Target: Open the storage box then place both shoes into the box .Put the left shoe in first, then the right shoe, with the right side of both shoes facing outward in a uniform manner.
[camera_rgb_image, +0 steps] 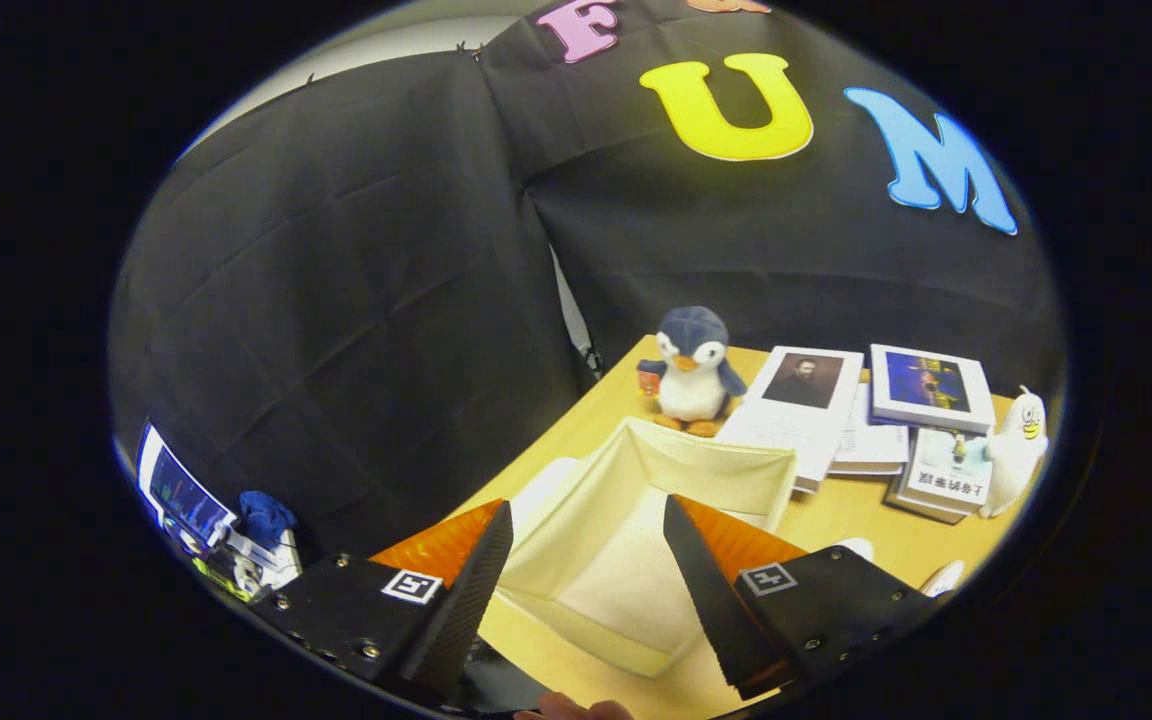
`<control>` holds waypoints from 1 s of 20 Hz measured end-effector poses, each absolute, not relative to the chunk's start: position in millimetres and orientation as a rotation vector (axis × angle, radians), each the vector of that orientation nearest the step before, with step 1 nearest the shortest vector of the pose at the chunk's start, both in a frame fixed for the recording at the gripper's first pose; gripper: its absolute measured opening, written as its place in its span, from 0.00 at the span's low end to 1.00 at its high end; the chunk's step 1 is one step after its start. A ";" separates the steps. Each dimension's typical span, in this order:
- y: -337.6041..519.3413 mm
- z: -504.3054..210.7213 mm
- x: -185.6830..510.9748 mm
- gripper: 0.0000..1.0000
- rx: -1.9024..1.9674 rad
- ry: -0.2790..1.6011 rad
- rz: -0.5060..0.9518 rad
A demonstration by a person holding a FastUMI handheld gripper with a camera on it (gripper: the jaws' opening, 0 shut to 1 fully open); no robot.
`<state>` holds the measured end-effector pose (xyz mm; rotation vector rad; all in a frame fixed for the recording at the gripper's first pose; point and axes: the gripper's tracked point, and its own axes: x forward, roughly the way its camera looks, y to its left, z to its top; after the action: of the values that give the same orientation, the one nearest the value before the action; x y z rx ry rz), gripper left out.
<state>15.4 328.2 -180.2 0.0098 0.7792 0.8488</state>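
Note:
A cream fabric storage box (706, 465) stands open on the wooden table (836, 525), its inside bare. My gripper (586, 560) hangs above the box's near side, tilted, its fingers wide apart with nothing between them. The box's floor shows between and just beyond the fingers. To the right of the right finger, small white parts of a shoe (941, 575) peek out on the table, mostly hidden by the gripper body.
A plush penguin (693, 372) stands just behind the box. Right of it lie several books (866, 410) and a white plush toy (1018, 450). Off the table's left edge sit a screen (181, 490) and a blue object (264, 515). A fingertip (571, 709) shows below the gripper.

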 end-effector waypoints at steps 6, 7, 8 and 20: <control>238.2 -210.4 26.5 0.92 -0.088 0.763 0.717; 226.7 -214.1 25.9 0.93 -0.090 0.769 0.702; 216.8 -218.9 25.0 0.93 -0.086 0.776 0.688; 113.1 -319.1 11.5 0.86 -0.151 0.983 0.477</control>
<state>11.5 113.1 -319.1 -0.1512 0.9827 0.4767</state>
